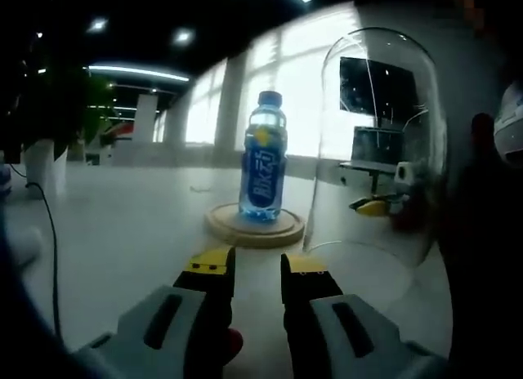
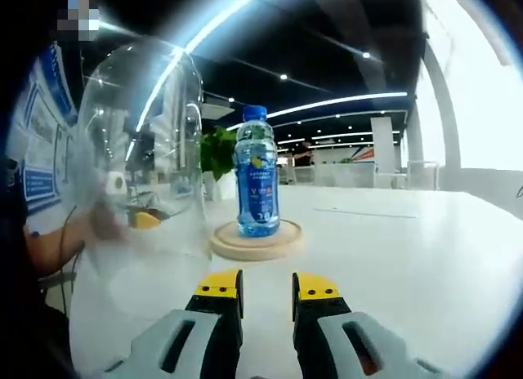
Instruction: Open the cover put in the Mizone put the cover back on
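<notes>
We find the Mizone bottle (image 1: 263, 156) upright on the wooden base (image 1: 254, 226), ahead of both tongs. The glass cover (image 1: 377, 142) stands on the table (image 1: 122, 232), off the base, right of the left tongs (image 1: 257, 269) and left of the right tongs (image 2: 267, 284). Both tongs hold nothing, jaws slightly apart. We judge the cover stiff, slippery and fragile; its top looks the safest hold.

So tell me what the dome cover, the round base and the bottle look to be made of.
Dome cover: clear glass or acrylic, glossy; the room shows through it with reflections. Round base: pale wood, matte, by its light tan colour. Bottle: clear bluish plastic, probably, with a blue cap and printed label.
</notes>
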Available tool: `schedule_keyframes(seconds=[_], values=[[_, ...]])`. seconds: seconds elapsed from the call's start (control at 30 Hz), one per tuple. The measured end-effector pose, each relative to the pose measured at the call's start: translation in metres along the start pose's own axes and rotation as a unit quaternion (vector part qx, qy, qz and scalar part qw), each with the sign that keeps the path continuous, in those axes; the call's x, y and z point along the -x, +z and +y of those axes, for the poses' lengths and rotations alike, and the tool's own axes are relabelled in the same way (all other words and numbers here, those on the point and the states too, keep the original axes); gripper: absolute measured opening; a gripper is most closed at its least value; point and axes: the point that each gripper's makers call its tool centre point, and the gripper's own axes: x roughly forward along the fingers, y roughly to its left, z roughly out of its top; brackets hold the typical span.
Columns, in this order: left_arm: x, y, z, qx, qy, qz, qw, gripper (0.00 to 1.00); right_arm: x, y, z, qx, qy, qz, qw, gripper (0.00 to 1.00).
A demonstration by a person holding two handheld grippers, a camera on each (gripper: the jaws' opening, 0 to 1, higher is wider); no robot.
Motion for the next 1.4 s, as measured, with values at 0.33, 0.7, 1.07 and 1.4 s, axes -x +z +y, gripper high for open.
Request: schedule_keyframes(seconds=[0.33, 0.7, 1.07, 1.4], values=[[-0.001, -0.004, 0.006, 0.024, 0.019, 0.011, 0.9995, 0.17, 0.001, 0.001, 0.000, 0.006, -0.001, -0.002, 1.0000, 0.17], [0.000, 0.002, 0.001, 0.015, 0.002, -0.010, 0.9998, 0.17, 0.002, 0.002, 0.000, 0.006, -0.001, -0.008, 0.9999, 0.17], [-0.001, 0.002, -0.003, 0.002, -0.004, -0.009, 1.0000, 0.17, 0.002, 0.002, -0.001, 0.009, -0.005, -0.006, 0.9999, 0.17], [-0.001, 0.003, -0.004, 0.005, -0.007, -0.010, 0.9999, 0.17, 0.002, 0.003, -0.003, 0.006, -0.009, -0.008, 0.9999, 0.17]])
